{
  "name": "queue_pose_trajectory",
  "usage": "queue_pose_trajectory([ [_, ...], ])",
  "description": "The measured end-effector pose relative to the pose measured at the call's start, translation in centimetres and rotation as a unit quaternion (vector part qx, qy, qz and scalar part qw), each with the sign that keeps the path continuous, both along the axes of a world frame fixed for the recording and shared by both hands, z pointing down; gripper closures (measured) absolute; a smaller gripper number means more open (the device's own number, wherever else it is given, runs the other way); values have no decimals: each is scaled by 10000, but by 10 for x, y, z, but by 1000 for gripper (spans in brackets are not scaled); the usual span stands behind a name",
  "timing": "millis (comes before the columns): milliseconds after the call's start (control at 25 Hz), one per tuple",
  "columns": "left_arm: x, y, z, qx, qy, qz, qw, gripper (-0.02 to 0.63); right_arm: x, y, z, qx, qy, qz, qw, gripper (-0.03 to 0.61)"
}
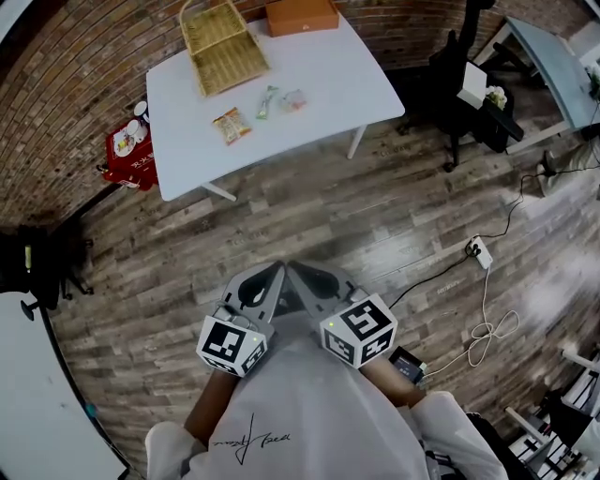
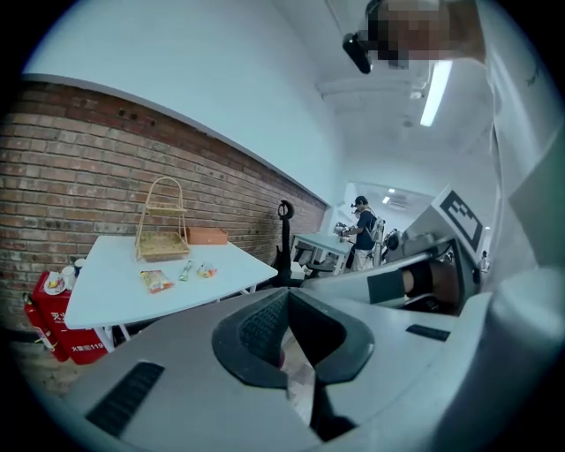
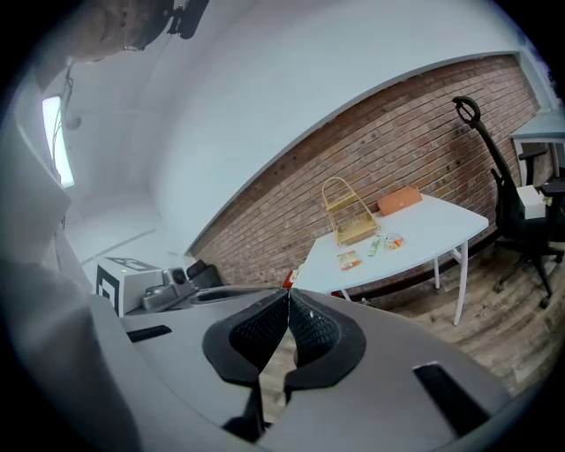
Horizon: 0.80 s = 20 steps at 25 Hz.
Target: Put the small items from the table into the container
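Barely legible, three small packets (image 1: 267, 101) lie near the basket (image 1: 223, 47).

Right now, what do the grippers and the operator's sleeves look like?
The left gripper and right gripper have light grey shells and black mesh-textured pads. Each carries a white cube with black square markers. The person wears a white short-sleeved T-shirt with a black script print.

The table (image 1: 337, 84) stood against the brick wall (image 1: 84, 56), with the basket (image 1: 223, 47) at its far edge and a box (image 1: 301, 16) just to its right. In front of the basket lay a row: left packet (image 1: 232, 125), middle packet (image 1: 268, 101), right packet (image 1: 294, 99). An office chair (image 1: 469, 84) stood right of the table.
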State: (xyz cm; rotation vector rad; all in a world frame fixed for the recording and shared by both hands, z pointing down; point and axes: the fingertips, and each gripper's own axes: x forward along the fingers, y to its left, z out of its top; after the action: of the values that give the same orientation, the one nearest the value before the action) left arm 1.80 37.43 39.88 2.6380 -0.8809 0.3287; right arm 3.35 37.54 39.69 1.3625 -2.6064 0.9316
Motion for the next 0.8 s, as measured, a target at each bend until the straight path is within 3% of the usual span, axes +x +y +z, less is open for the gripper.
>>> queue_pose_trajectory([
  [400,31,-12,0,-12,-183,-115,9998,606,31,-13,0,-54,-247,-115,9996,557],
  [800,35,-31,7,-73,16,-338,9994,606,35,-27,8,-113,-67,-288,9995,557],
])
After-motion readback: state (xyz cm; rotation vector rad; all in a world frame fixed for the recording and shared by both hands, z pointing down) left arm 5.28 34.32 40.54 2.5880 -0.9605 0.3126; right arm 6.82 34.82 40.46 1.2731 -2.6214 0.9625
